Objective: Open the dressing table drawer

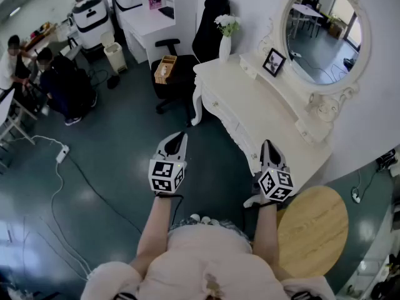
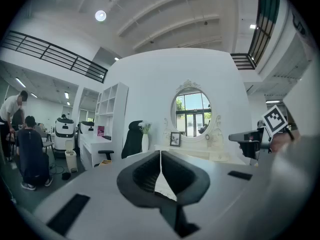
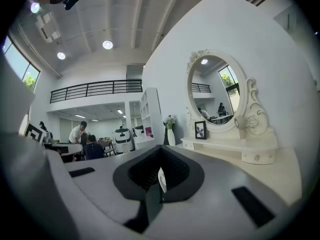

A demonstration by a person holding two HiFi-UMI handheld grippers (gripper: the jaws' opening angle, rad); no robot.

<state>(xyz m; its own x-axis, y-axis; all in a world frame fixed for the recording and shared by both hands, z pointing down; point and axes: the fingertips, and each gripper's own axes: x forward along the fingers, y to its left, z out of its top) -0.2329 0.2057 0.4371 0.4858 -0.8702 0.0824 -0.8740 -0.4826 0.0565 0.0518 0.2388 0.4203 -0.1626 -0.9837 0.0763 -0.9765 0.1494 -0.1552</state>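
Clearly the left gripper [image 1: 177,139] and right gripper [image 1: 269,146], both closed and empty, hang short of the drawer [image 1: 220,109] in the table [image 1: 262,108] front, so one must open, stay level, and seek the handle, too small to see.

The person wore a pale pink fluffy top [image 1: 200,264] with puffed shoulders. The left gripper [image 1: 180,136] and the right gripper [image 1: 267,145] each had a light grey shell, black ribbed jaws and a cube with black-and-white square markers [image 1: 167,175].
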